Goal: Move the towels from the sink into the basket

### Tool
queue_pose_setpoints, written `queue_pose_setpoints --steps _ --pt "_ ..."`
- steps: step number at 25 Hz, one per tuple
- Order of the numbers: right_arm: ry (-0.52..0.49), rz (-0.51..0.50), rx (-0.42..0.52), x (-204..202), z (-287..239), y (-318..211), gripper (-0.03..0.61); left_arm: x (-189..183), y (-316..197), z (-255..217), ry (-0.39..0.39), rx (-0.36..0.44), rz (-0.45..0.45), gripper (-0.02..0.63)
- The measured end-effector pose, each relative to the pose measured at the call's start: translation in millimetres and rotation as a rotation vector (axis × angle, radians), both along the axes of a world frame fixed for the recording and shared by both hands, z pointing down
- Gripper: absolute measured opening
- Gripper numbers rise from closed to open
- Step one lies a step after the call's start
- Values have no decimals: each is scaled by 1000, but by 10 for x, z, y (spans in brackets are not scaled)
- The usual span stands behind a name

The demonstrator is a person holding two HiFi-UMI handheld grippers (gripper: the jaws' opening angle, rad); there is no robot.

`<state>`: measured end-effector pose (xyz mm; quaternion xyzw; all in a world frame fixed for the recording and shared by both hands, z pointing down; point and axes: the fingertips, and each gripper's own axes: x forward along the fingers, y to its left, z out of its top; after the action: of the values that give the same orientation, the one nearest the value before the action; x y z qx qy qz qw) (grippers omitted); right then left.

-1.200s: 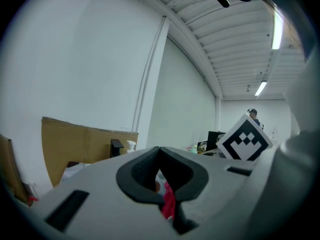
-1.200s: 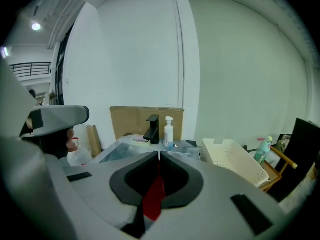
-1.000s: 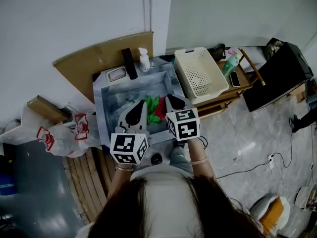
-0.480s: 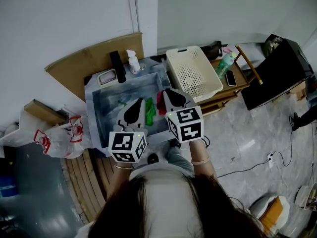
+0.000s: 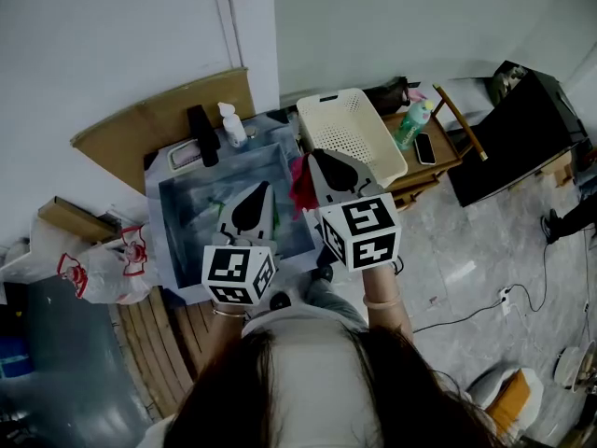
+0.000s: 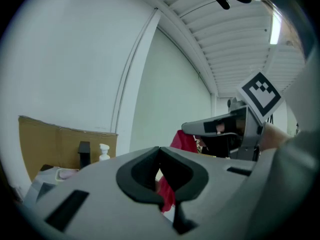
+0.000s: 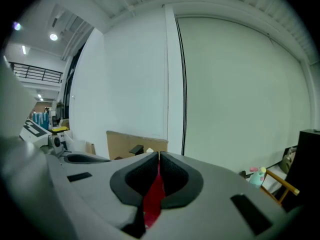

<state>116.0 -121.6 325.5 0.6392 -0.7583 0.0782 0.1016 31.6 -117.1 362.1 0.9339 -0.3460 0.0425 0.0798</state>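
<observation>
The right tongs (image 5: pixel 319 159) were clenched on the red towel (image 5: pixel 300 185), holding it above the sink (image 5: pixel 187 224) beside the white basket (image 5: pixel 354 133), apparently for dropping in. The left tongs (image 5: pixel 262 190) were clenched, seemingly empty.

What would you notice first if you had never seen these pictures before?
Probably the bright red towel, pinched in the shut right gripper and hanging close beside the white basket in the middle of the head view. After that, the black-and-white marker cubes near the person's hands stand out, with the left gripper over the grey sink.
</observation>
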Motion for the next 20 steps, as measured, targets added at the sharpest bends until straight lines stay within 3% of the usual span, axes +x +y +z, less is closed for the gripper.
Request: queue_pose_setpoints --steps 9,20 --pt "31 20 76 516 -347 -95 31 338 -103 0 36 -35 20 8" --pt "64 74 131 1228 -567 -262 31 802 -219 95 17 -49 41 8"
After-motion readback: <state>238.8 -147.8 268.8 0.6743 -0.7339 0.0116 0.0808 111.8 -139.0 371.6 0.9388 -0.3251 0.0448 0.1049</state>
